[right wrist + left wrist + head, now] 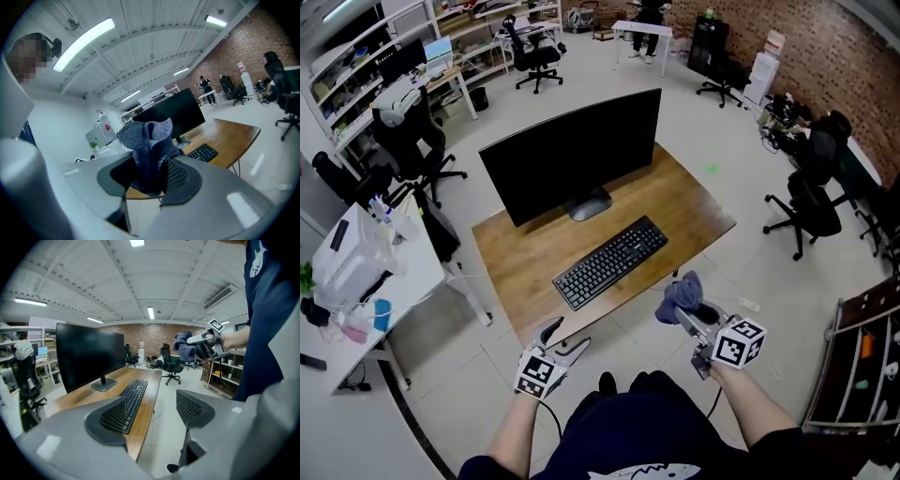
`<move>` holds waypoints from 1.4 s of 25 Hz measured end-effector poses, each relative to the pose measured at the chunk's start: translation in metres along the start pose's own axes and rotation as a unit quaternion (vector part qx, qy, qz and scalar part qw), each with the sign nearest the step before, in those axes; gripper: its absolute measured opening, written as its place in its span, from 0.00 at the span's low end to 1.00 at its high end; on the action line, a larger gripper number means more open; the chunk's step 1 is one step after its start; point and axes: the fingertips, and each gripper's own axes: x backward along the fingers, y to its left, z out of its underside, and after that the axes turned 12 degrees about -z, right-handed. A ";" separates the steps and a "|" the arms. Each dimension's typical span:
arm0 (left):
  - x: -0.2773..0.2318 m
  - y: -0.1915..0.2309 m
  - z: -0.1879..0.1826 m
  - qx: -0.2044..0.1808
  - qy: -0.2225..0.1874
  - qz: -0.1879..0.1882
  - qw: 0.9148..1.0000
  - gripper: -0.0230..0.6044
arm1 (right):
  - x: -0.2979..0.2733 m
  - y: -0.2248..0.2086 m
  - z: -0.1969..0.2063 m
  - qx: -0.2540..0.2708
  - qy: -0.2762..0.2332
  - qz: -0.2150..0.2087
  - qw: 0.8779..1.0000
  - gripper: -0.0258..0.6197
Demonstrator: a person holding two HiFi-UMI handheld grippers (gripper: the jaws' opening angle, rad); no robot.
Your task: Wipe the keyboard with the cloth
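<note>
Left gripper view has the near end of the keyboard (134, 394) hidden behind the left jaw; the rest lies ahead on the desk (79, 392). Left gripper's (151, 411) jaws stand wide apart, nothing between them. Right gripper's (151, 174) jaws are clamped on the bunched blue cloth (147, 140), which covers their tips in the head view; the keyboard lies well beyond them.

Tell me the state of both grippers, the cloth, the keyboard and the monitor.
left gripper: open, nothing between the jaws
right gripper: shut on the cloth
cloth: bunched up, clear of the desk
keyboard: flat on the desk, untouched
monitor: upright, screen dark
</note>
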 end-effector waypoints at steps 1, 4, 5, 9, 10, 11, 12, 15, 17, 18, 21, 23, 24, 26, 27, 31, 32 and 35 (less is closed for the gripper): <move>-0.006 0.007 0.007 0.004 0.010 -0.005 1.000 0.55 | -0.007 -0.012 -0.003 0.006 0.009 0.005 1.000 0.27; -0.026 0.023 0.024 0.026 0.039 -0.011 0.999 0.55 | -0.024 -0.058 -0.008 0.043 0.055 0.036 0.997 0.27; -0.033 0.027 0.028 0.031 0.048 -0.013 0.998 0.55 | -0.029 -0.077 -0.008 0.052 0.073 0.046 0.995 0.27; -0.059 0.045 0.053 0.045 0.100 -0.037 0.993 0.55 | -0.059 -0.151 -0.006 0.062 0.133 0.056 0.988 0.27; -0.065 0.047 0.059 0.050 0.112 -0.043 0.991 0.55 | -0.067 -0.169 -0.005 0.065 0.148 0.056 0.985 0.27; -0.072 0.050 0.064 0.055 0.122 -0.048 0.990 0.55 | -0.075 -0.188 -0.004 0.069 0.165 0.058 0.982 0.27; -0.079 0.052 0.069 0.059 0.130 -0.052 0.988 0.55 | -0.084 -0.208 -0.003 0.075 0.182 0.060 0.979 0.27; -0.099 0.058 0.089 0.058 0.162 -0.065 0.983 0.55 | -0.110 -0.262 0.001 0.102 0.237 0.069 0.964 0.27; -0.111 0.061 0.107 0.061 0.189 -0.074 0.977 0.55 | -0.125 -0.294 0.006 0.120 0.276 0.069 0.951 0.27; -0.116 0.063 0.115 0.067 0.202 -0.080 0.974 0.55 | -0.132 -0.309 0.009 0.129 0.295 0.069 0.944 0.27; -0.129 0.069 0.138 0.082 0.236 -0.096 0.964 0.55 | -0.150 -0.350 0.015 0.159 0.347 0.074 0.921 0.27; -0.134 0.074 0.152 0.087 0.257 -0.101 0.957 0.55 | -0.162 -0.369 0.020 0.188 0.378 0.079 0.903 0.27; -0.136 0.074 0.159 0.090 0.266 -0.100 0.955 0.55 | -0.167 -0.374 0.024 0.207 0.394 0.080 0.892 0.27; -0.143 0.072 0.170 0.096 0.279 -0.095 0.951 0.55 | -0.175 -0.383 0.031 0.246 0.424 0.076 0.868 0.27; -0.147 0.070 0.176 0.099 0.285 -0.093 0.949 0.55 | -0.179 -0.386 0.036 0.261 0.439 0.074 0.857 0.27; -0.156 0.067 0.193 0.095 0.306 -0.077 0.944 0.55 | -0.192 -0.393 0.059 0.274 0.471 0.076 0.835 0.27; -0.157 0.066 0.195 0.091 0.308 -0.074 0.944 0.56 | -0.194 -0.391 0.063 0.272 0.474 0.077 0.834 0.27; -0.157 0.068 0.196 0.088 0.304 -0.071 0.946 0.53 | -0.204 -0.381 0.075 0.276 0.483 0.073 0.828 0.26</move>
